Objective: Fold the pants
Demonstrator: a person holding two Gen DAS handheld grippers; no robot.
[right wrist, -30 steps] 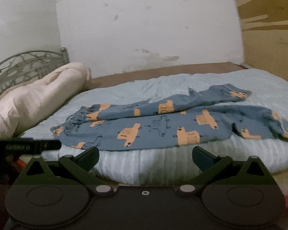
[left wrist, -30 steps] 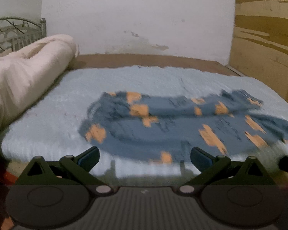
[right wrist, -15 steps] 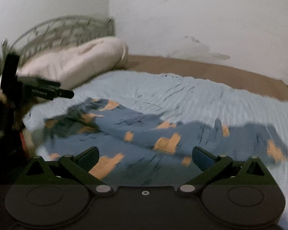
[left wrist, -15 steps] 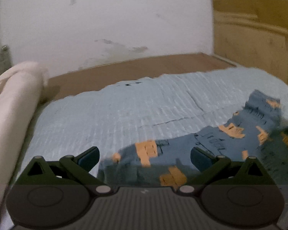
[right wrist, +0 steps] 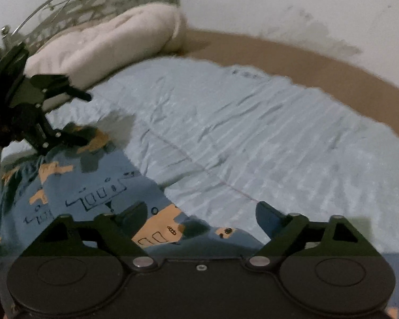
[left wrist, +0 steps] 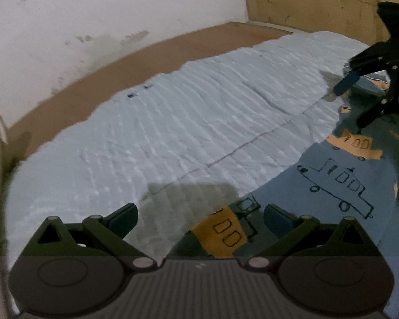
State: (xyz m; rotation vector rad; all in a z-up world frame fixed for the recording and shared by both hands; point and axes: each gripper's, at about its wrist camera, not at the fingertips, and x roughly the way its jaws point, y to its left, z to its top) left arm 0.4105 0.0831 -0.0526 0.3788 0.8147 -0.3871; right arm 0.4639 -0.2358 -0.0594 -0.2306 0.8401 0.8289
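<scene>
Pants (left wrist: 340, 183), blue with orange and outlined vehicle prints, lie spread flat on the pale blue ribbed blanket (left wrist: 186, 122) of a bed, along its near side, and both grippers hang over their far edge. The left gripper (left wrist: 200, 219) has its fingers (left wrist: 122, 218) wide apart with nothing pinched; one finger is above bare blanket, the other above the cloth, so the pants' edge runs through the gap. The right gripper (right wrist: 199, 219) is closing, yet its fingers (right wrist: 268, 219) stand well apart and press on nothing; the cloth's edge, an orange patch on it, sits between them.

Judged from this, the step in hand is the first grasp: each gripper is set at one end of the pants' far edge and no fold has been made. The next move likely calls for sinking both pairs of fingers to the blanket, nipping only the pants' cloth and not the blanket below, then lifting both ends together so the edge stays straight as it is carried over.

Farther from the pants, a cream rolled quilt (right wrist: 103, 45) lies at the metal headboard (right wrist: 93, 2), and bare brown board (left wrist: 135, 63) runs along the wall beyond the blanket. No container is in sight
</scene>
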